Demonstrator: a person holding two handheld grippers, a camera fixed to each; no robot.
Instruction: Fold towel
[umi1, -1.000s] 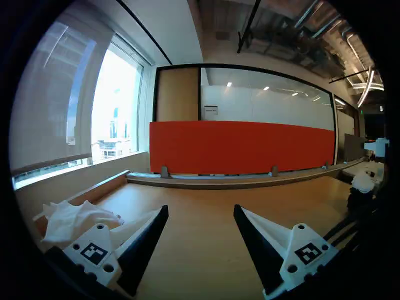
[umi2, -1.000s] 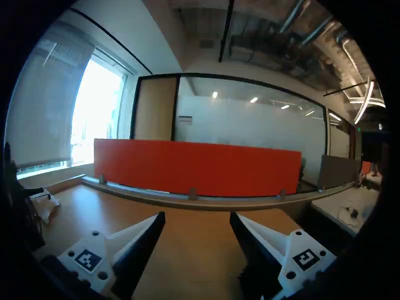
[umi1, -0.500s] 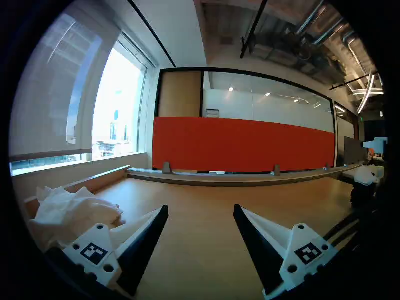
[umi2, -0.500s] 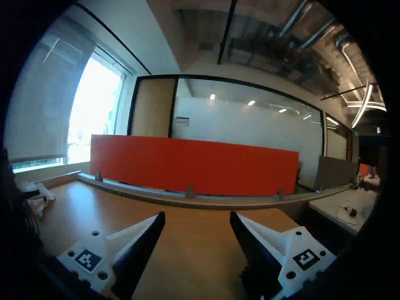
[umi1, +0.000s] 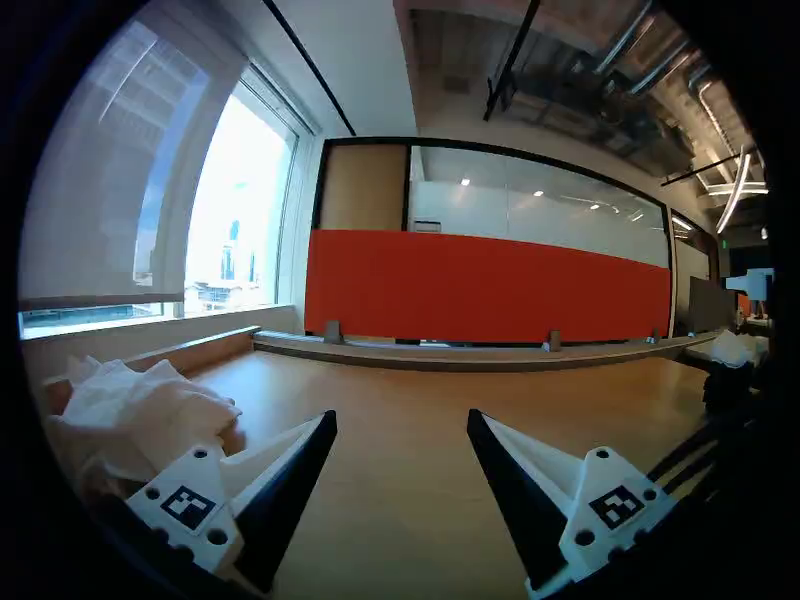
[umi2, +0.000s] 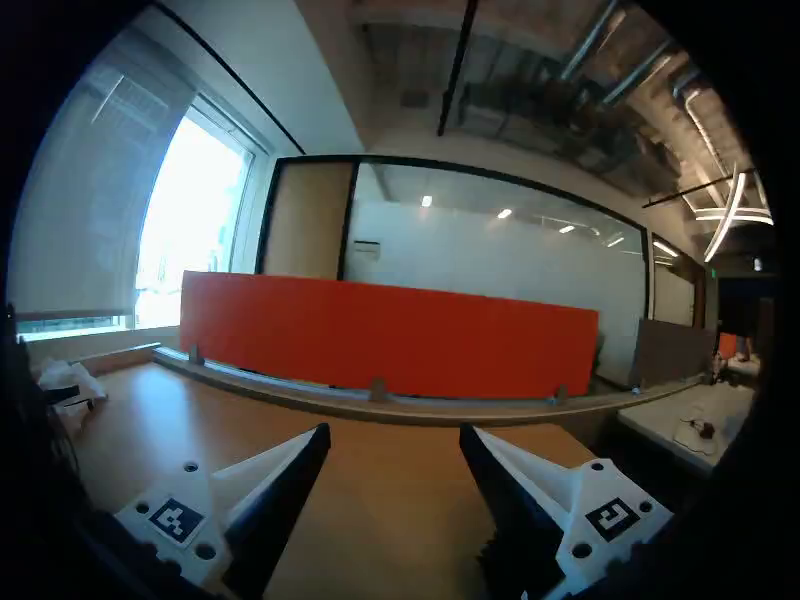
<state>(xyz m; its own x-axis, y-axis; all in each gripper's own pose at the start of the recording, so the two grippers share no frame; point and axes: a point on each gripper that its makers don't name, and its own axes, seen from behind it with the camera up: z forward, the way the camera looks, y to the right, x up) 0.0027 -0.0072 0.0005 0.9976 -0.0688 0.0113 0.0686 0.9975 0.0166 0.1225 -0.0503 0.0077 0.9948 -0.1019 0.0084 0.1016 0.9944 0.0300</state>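
Lying crumpled — the towel (umi1: 140, 415), left of the left hand-held gripper (umi1: 401, 418).

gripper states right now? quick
Left gripper: open, holding nothing.
Right gripper: open, holding nothing.

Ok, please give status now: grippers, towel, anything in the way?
Left gripper open, empty. Right gripper open, empty. Towel crumpled on wooden table, beside left finger, untouched. No obstacle seen near it.
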